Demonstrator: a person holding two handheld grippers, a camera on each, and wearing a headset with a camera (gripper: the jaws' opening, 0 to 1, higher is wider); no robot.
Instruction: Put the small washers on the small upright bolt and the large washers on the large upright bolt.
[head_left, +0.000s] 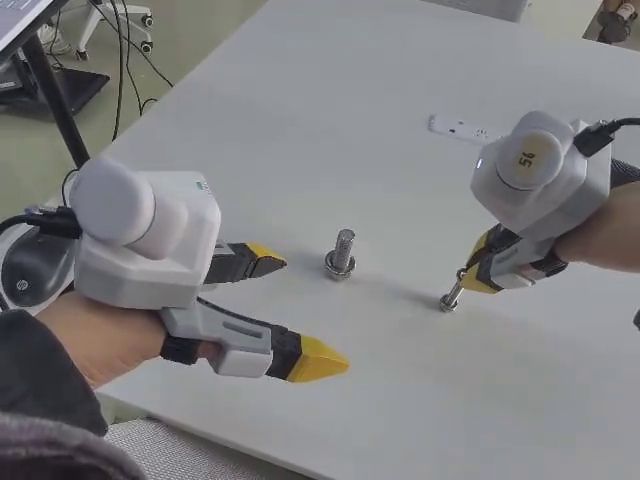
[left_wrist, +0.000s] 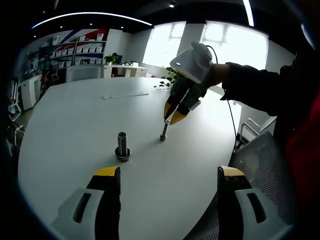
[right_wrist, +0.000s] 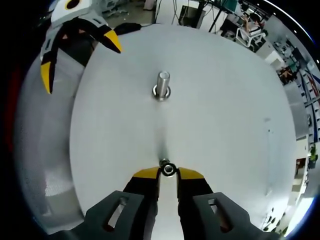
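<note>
"56" is read on the right gripper (head_left: 470, 280), pinched narrowly on the small bolt (head_left: 452, 296) top; the left gripper (head_left: 305, 312) is held wide.

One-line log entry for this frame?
left gripper: open, near large bolt | right gripper: jaws nearly shut at small bolt top | grip: unclear

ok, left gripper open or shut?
Open: the left gripper has its jaws wide apart with nothing between them; the head view shows the same.

white table (head_left: 350, 120), bright windows (left_wrist: 220, 45), perhaps shelves (left_wrist: 75, 47) behind.
</note>
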